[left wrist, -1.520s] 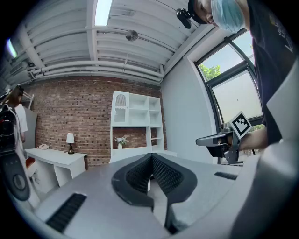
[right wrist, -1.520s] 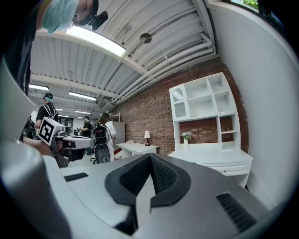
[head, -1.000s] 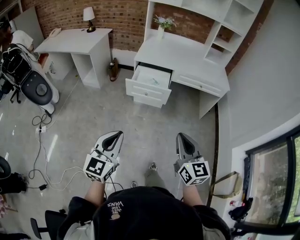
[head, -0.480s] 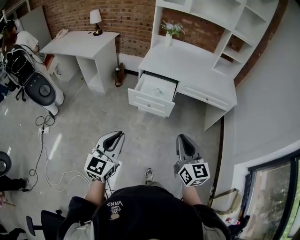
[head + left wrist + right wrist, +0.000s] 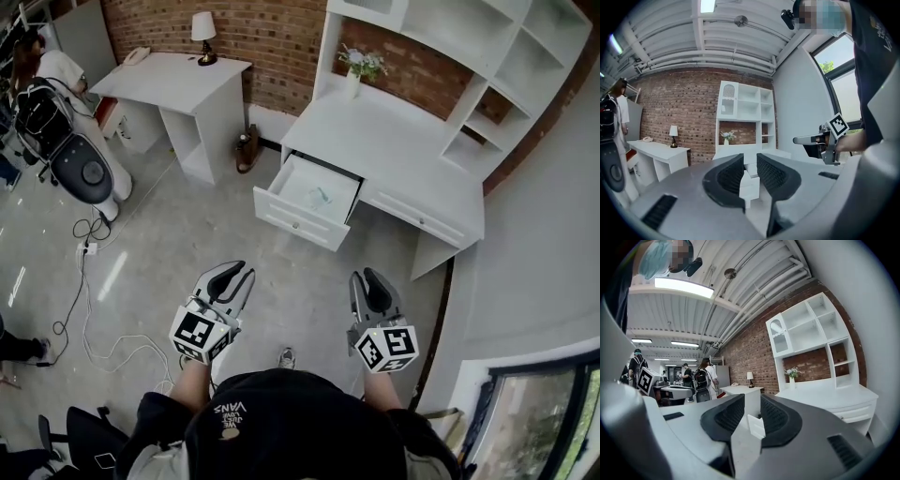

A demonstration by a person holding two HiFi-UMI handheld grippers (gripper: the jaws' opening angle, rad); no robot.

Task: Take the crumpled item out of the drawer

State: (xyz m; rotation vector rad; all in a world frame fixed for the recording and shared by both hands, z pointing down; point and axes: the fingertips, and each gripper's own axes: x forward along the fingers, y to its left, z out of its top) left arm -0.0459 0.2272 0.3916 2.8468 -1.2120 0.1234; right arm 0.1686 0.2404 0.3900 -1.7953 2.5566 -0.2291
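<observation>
Fingers (image 5: 729, 176) of left gripper (image 5: 239, 274) and right gripper (image 5: 370, 277) just parted, empty, open drawer (image 5: 295, 223) ahead, crumpled item (image 5: 322, 196) inside

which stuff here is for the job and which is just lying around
For the job: open drawer, crumpled item inside it.
Just lying about: lamp, flower vase, side desk.

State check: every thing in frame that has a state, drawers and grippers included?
Drawer: pulled out, open.
Second drawer: shut.
Crumpled item: lying in the drawer, untouched.
Left gripper: jaws apart, just been opening, nothing between them.
Right gripper: jaws apart, just been opening, nothing between them.
Vase: upright on the desk.
</observation>
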